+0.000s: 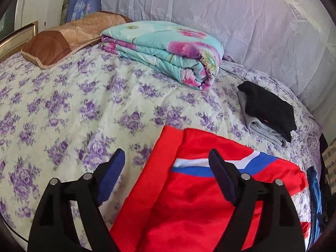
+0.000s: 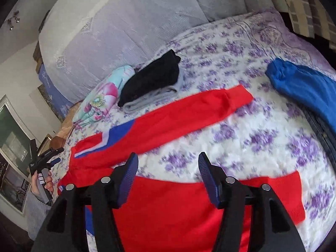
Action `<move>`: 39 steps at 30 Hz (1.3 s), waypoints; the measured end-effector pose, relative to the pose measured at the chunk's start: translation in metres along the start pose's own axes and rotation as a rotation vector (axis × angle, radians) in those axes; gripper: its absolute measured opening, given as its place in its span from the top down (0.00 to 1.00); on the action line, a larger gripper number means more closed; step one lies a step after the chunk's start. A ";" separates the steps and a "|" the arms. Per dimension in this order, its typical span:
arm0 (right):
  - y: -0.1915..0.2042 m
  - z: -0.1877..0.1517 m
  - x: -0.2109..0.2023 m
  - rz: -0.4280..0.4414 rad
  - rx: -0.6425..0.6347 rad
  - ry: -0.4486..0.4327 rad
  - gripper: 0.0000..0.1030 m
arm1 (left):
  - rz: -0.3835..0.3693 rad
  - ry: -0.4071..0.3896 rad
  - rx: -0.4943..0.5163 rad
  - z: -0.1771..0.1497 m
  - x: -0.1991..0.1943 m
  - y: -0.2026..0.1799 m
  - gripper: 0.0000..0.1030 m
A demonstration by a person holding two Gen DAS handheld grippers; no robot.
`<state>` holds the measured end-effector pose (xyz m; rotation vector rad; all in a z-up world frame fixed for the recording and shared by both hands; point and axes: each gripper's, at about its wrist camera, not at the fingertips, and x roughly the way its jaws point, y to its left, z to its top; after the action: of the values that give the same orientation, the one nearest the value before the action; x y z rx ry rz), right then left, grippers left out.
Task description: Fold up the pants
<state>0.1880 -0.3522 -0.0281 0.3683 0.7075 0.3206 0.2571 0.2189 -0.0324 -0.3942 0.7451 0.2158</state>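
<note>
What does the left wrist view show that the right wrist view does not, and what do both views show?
Only the left wrist view shows the brown pillow at the head of the bed. Only the right wrist view shows the blue garment, the two spread legs of the red pants, and the left gripper held in the person's hand. Both show the red pants, the black and grey folded stack, the folded floral quilt and the floral bedsheet. Both grippers are open above the pants.
</note>
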 end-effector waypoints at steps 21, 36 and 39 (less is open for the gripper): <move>0.052 0.007 0.075 0.064 -0.075 0.090 0.37 | -0.262 0.139 0.043 0.012 0.079 0.029 0.49; 0.093 0.054 0.136 0.072 -0.284 0.130 0.37 | -0.340 0.052 0.057 0.010 0.063 0.028 0.91; 0.098 0.066 0.158 0.071 -0.352 0.158 0.37 | -0.340 0.043 0.065 0.010 0.061 0.027 0.91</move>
<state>0.3307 -0.2155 -0.0297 0.0338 0.7770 0.5364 0.2980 0.2506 -0.0758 -0.4578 0.7136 -0.1365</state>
